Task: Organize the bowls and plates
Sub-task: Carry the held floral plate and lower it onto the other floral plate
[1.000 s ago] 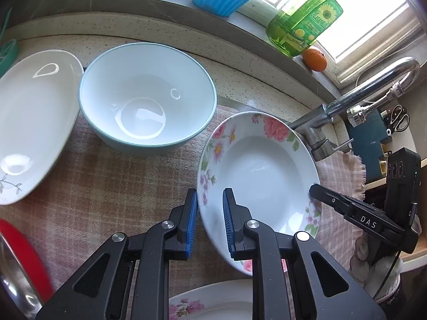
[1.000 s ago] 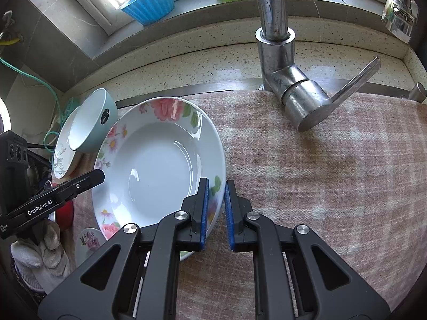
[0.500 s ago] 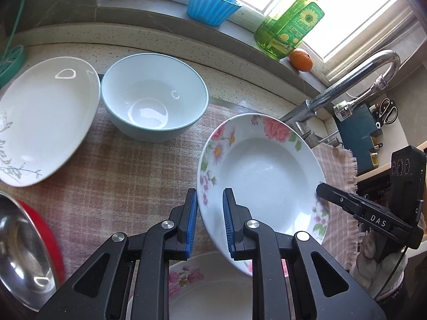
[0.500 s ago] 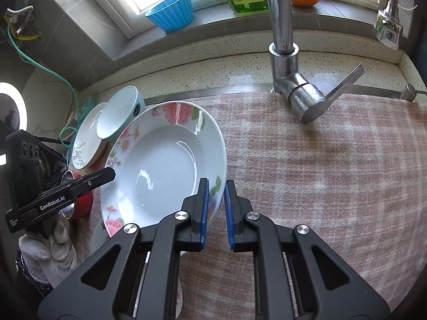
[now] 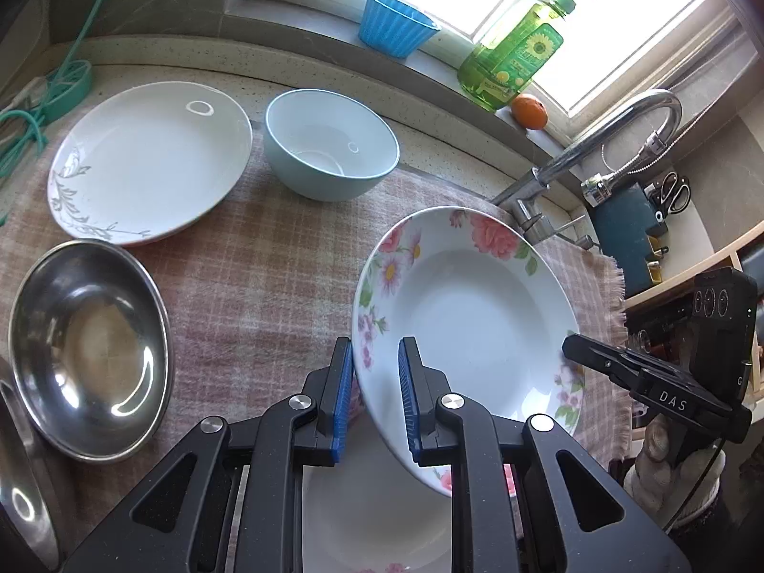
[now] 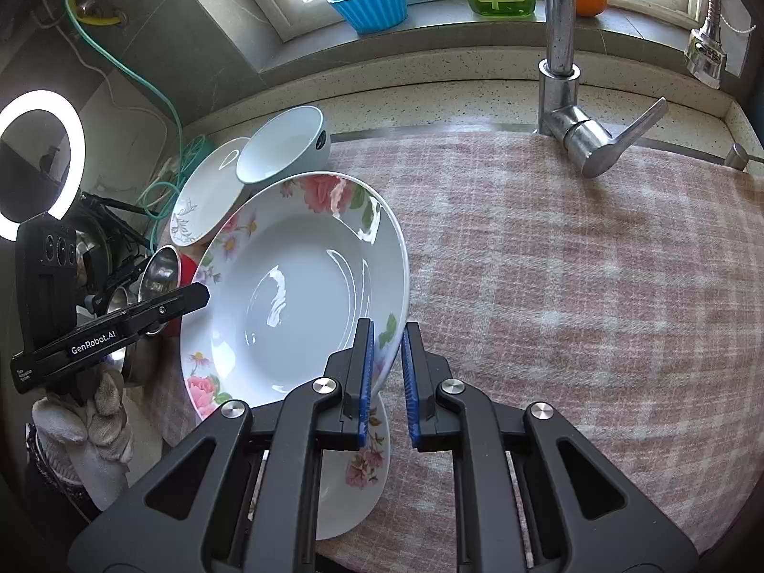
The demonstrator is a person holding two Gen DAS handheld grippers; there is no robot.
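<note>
Lifted higher, both grippers (image 5: 376, 398) (image 6: 386, 379) pinch the floral plate (image 5: 470, 315) tilted.

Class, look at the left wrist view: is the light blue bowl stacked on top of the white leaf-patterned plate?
No. The light blue bowl stands on the checked cloth beside the white leaf-patterned plate, not on it.

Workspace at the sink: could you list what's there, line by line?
Surface: pink checked cloth over the counter.
Job's things: raised floral plate; second floral plate beneath; white leaf-pattern plate, pale blue bowl, steel bowl resting on the cloth.
Clutter: blue cup, soap bottle, orange on the sill.
Grippers: left gripper and right gripper each clamp the raised plate's rim.
Cables: green hose.
Surroundings: faucet, ring light.
</note>
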